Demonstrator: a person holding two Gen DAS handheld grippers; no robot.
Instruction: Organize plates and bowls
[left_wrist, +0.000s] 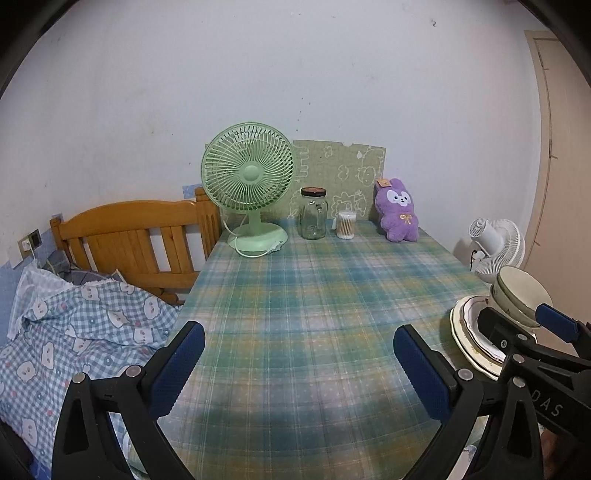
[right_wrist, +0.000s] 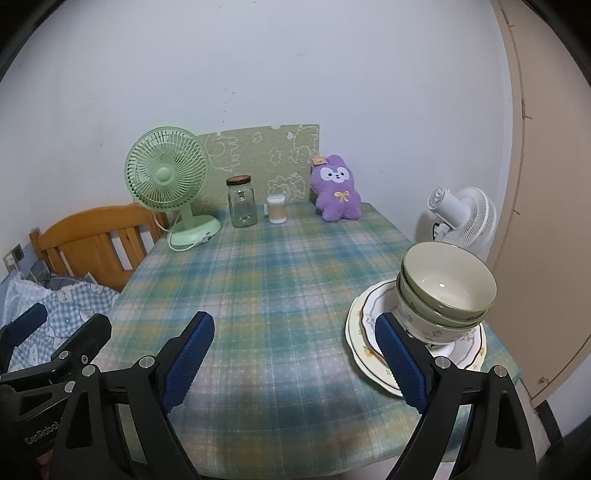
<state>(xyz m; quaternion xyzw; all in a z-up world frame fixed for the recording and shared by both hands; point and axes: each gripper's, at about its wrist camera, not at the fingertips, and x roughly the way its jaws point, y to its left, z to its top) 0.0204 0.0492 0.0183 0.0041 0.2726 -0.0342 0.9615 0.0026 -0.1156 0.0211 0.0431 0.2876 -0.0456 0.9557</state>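
Plaid table (right_wrist: 280, 288); left claw (left_wrist: 299, 363), right claw (right_wrist: 295, 356) spread wide, empty; bowls (right_wrist: 447, 291) stacked on plates (right_wrist: 360, 332).

Left gripper (left_wrist: 299, 363): matte black plastic frame, two angled arms showing teardrop cutouts, silver round pivot screws glinting at the joints. Blue ribbed pads (left_wrist: 177, 373) lining the inner faces of both fingers.

Right gripper (right_wrist: 295, 360): same black frame, same blue pads (right_wrist: 400, 363), silver screws. White lettering showing on the bodies, "GenRobot" on one, possibly "DAS" on the other, partly cut off.
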